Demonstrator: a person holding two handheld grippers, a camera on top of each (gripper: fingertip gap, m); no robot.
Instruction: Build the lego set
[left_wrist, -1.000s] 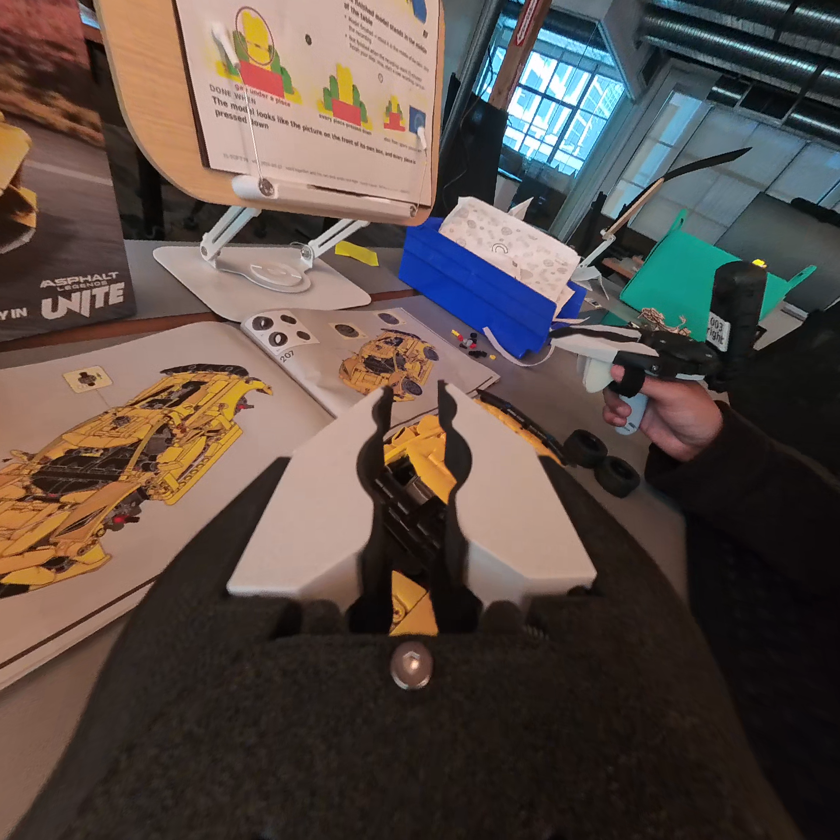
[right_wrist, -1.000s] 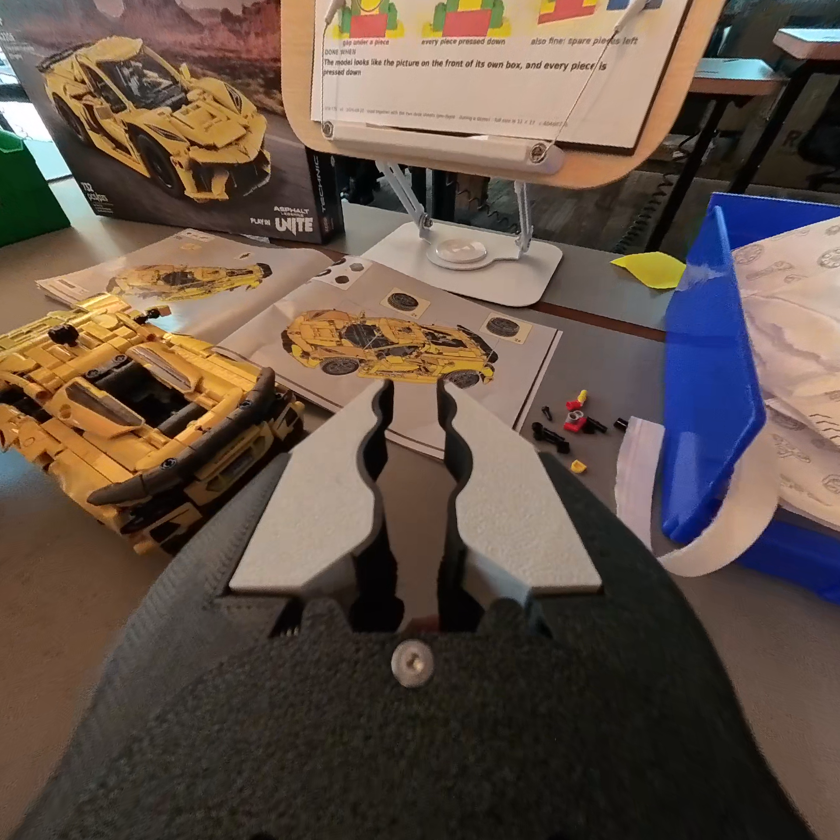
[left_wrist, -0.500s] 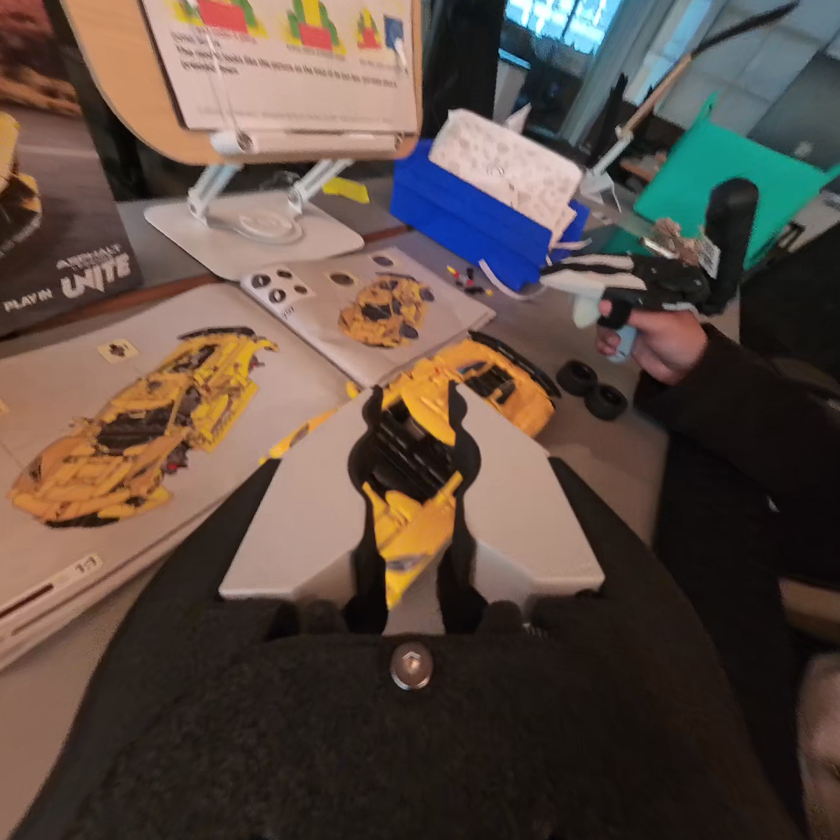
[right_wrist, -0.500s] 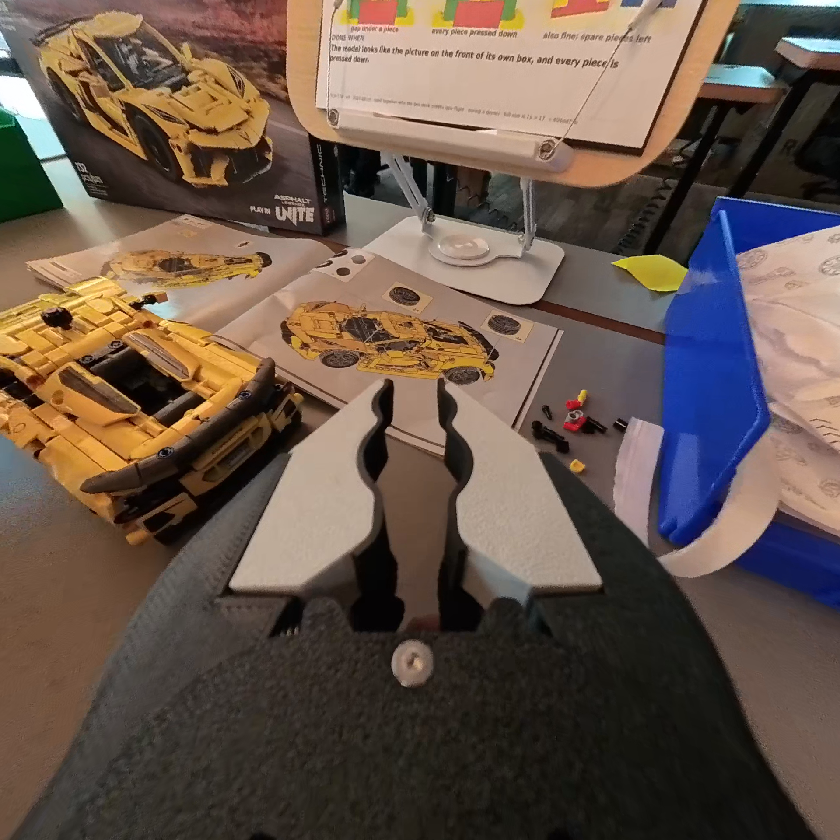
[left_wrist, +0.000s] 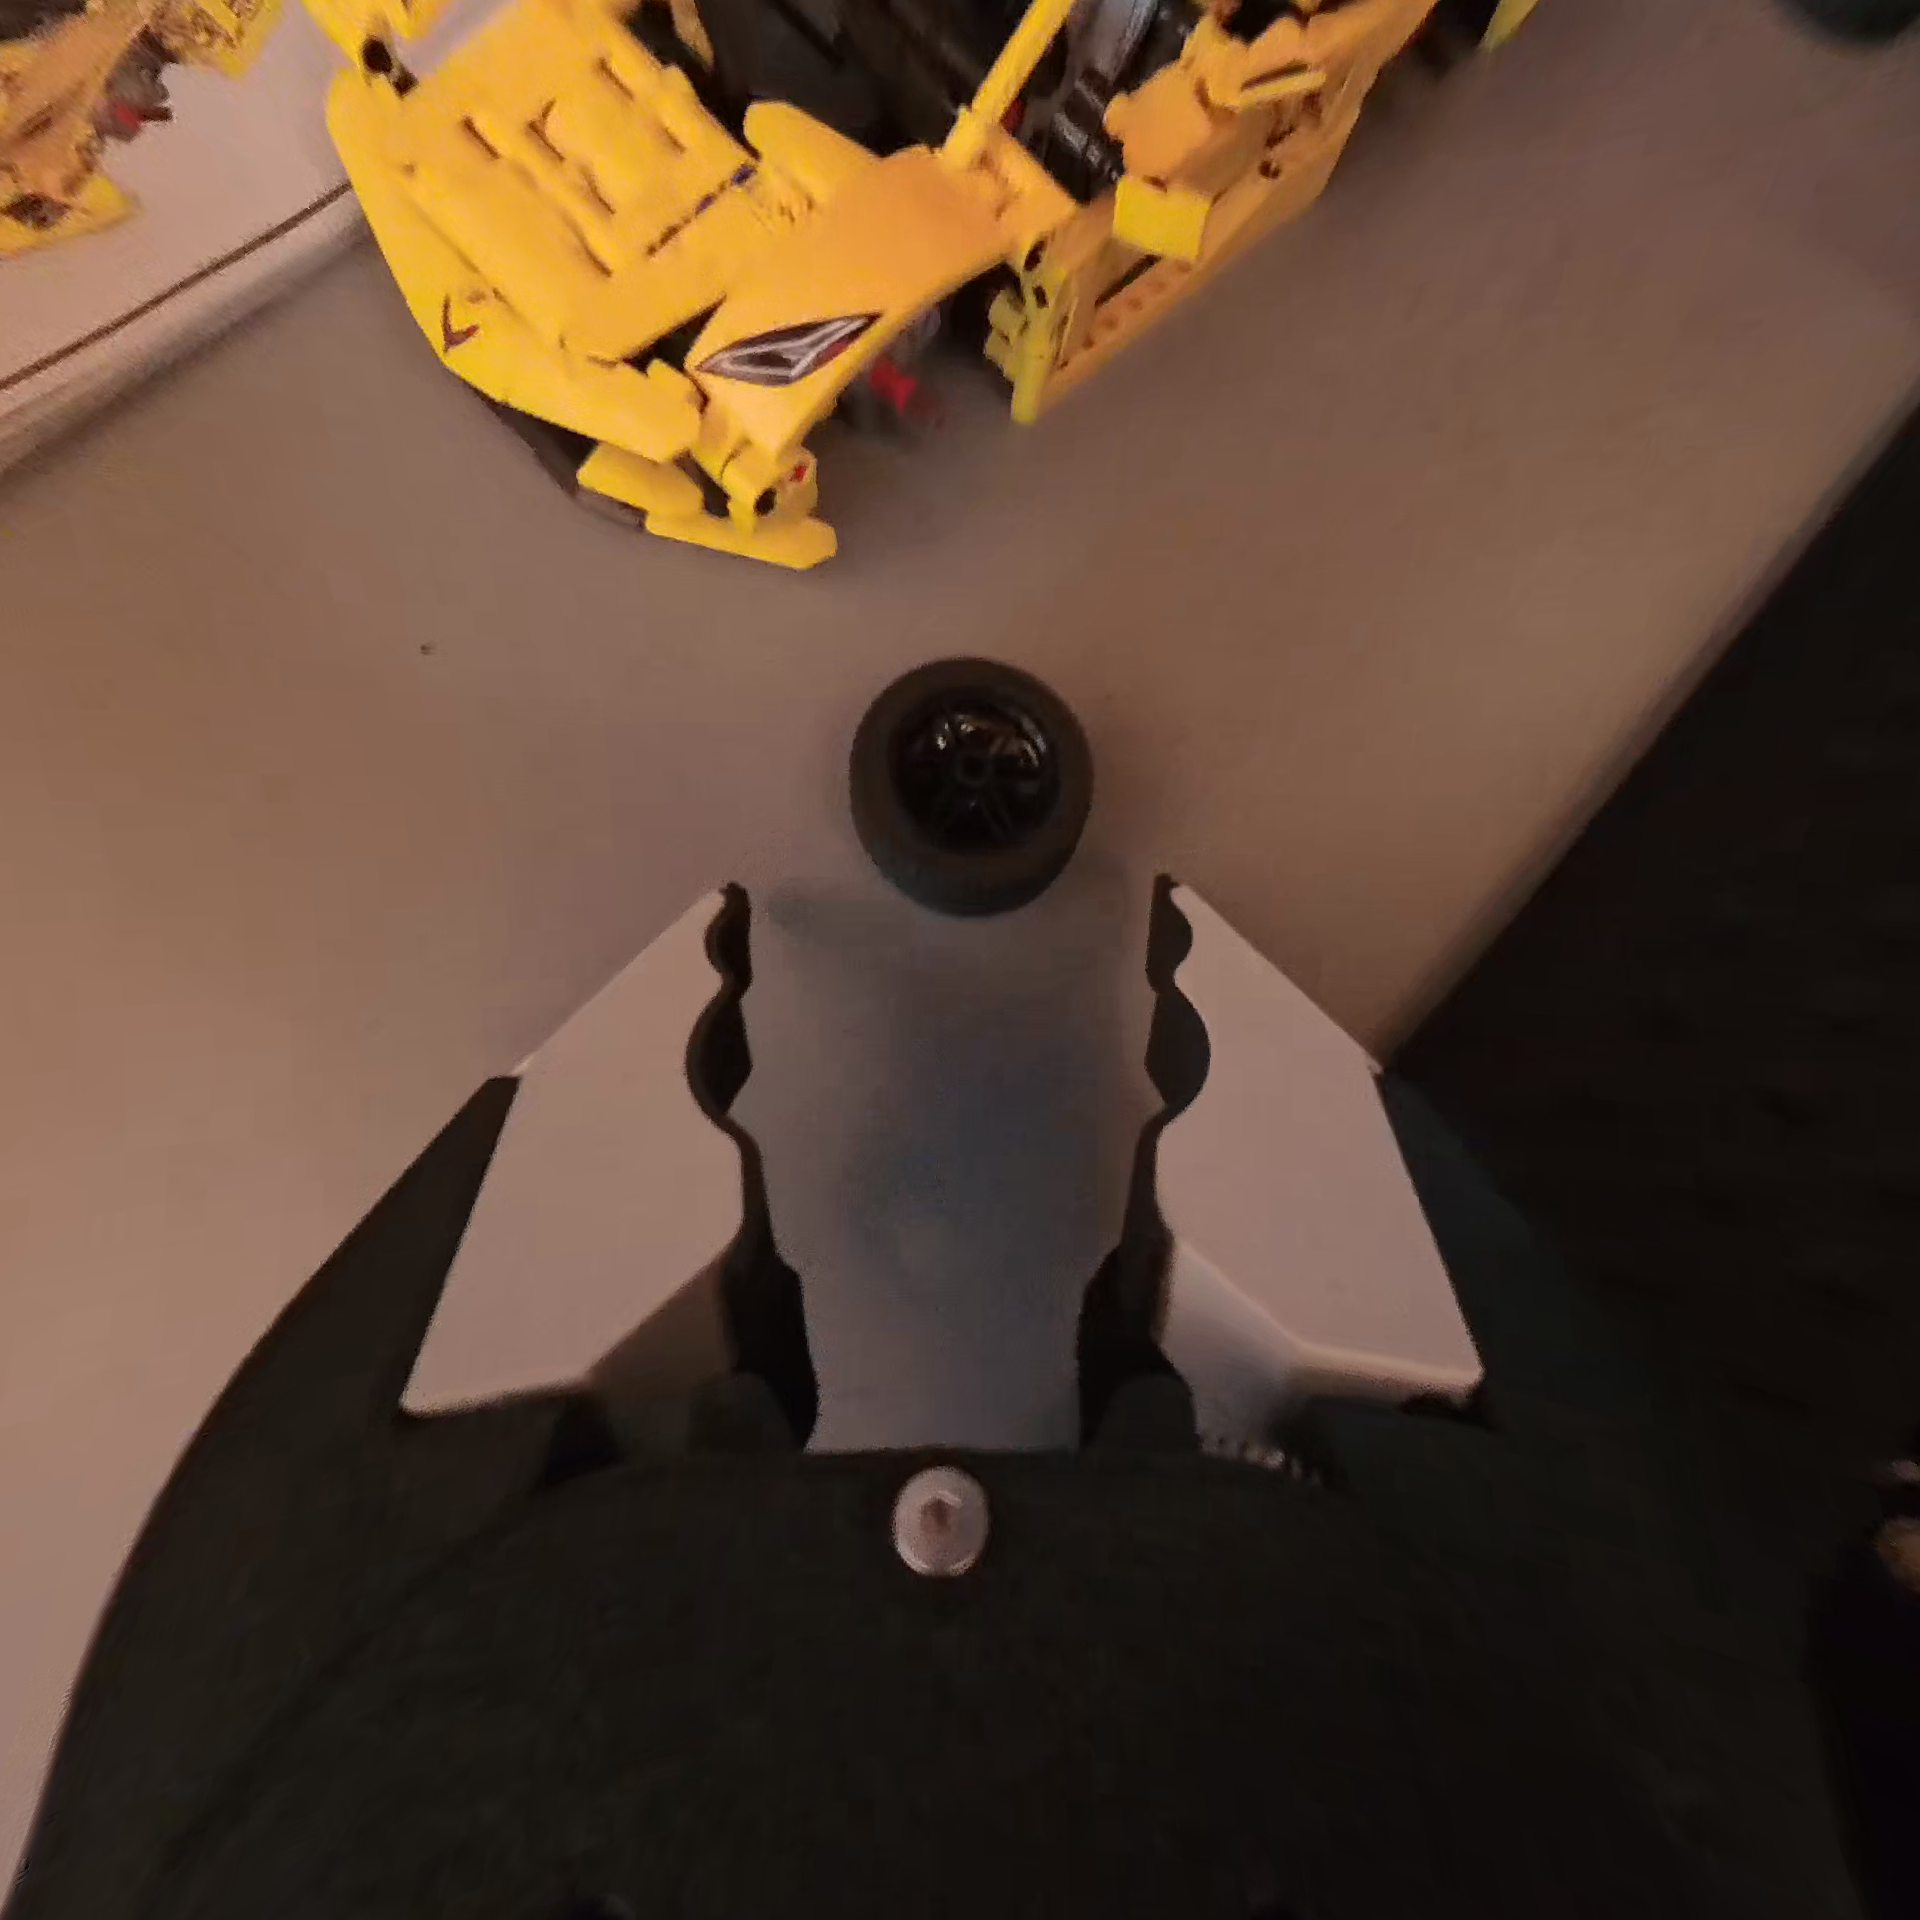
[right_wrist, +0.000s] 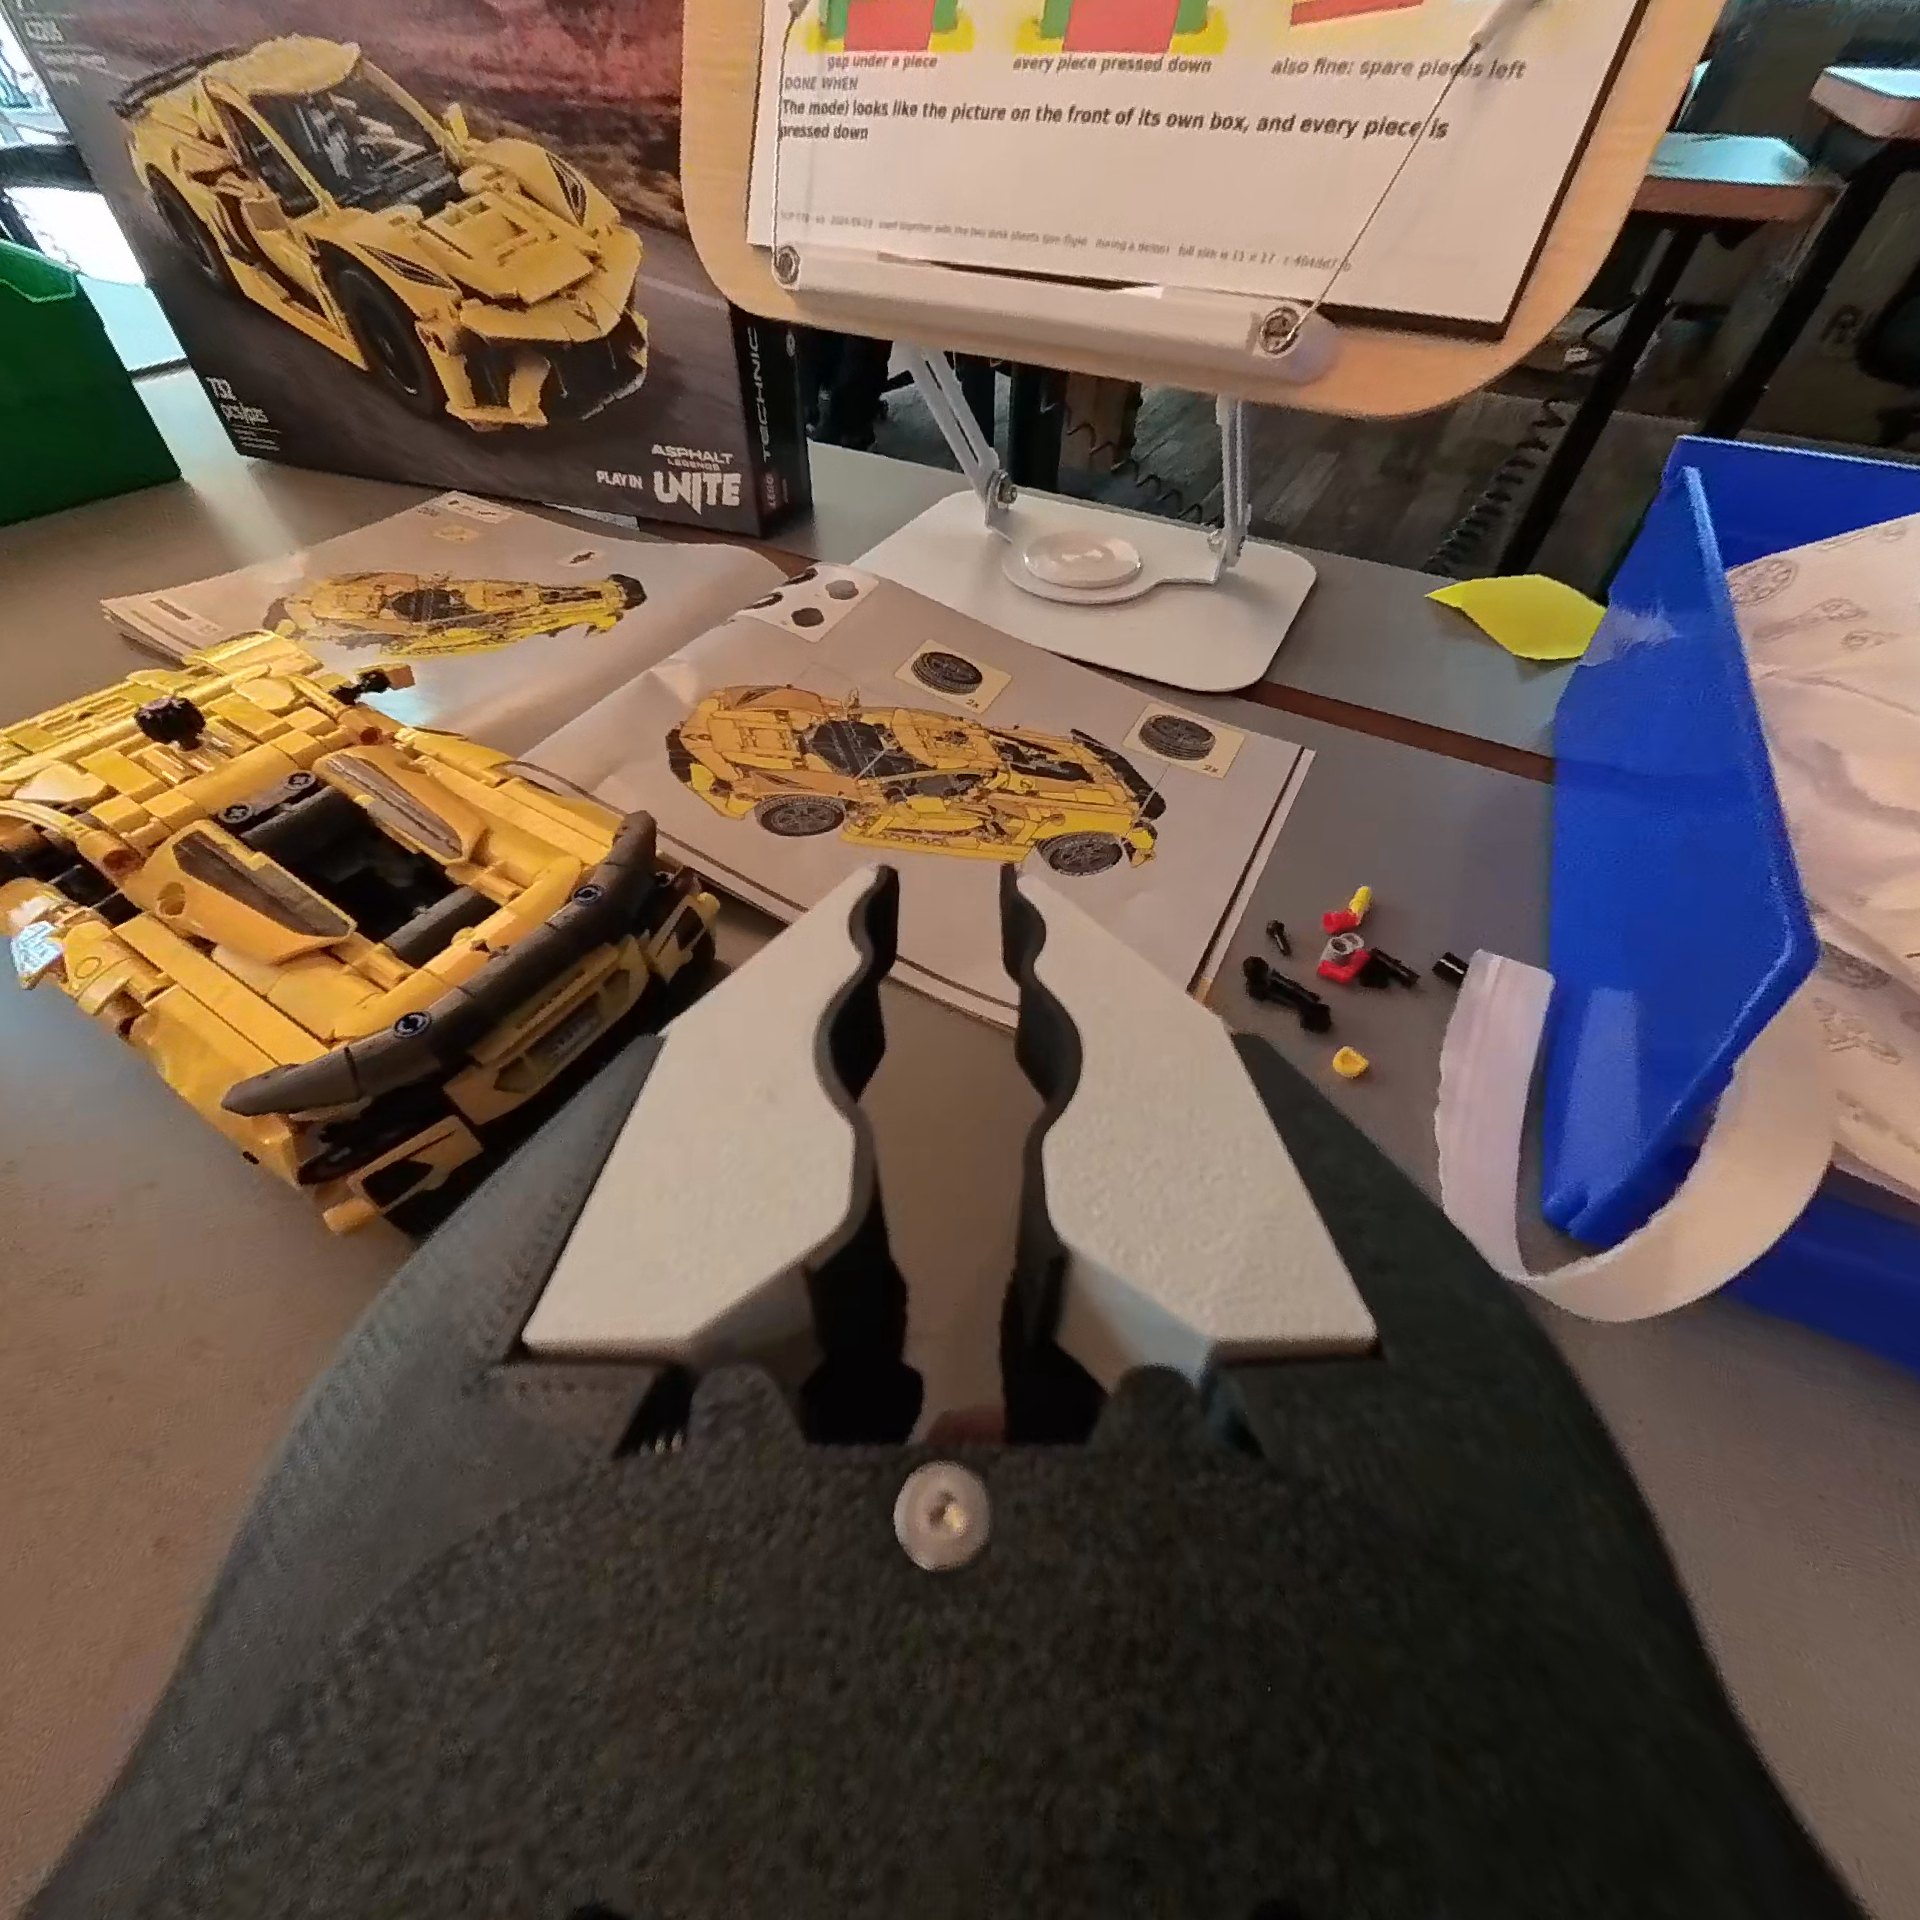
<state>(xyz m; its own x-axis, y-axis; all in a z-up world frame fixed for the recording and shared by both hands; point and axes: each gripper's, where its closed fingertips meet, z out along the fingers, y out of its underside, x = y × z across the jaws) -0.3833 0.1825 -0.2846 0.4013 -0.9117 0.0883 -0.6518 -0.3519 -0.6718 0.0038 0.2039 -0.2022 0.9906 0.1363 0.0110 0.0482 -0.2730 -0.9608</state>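
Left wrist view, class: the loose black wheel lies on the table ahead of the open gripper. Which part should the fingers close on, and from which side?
Grip the black wheel across its rubber tread, coming down from above. It lies flat, hub up, so the round sides are free. The left gripper, jaws wide, probably spans it.

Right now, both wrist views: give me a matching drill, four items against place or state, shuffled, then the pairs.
Items
1. black wheel
2. left gripper
3. loose small pieces
4. right gripper

Place or state
A. narrow gap between the fingers, nothing held
B. on the table between the instruction booklet and the blue bin
C. wide open
D. lying flat just ahead of the open fingers, near the yellow car

Pairs: 1-D, 2-C, 3-B, 4-A
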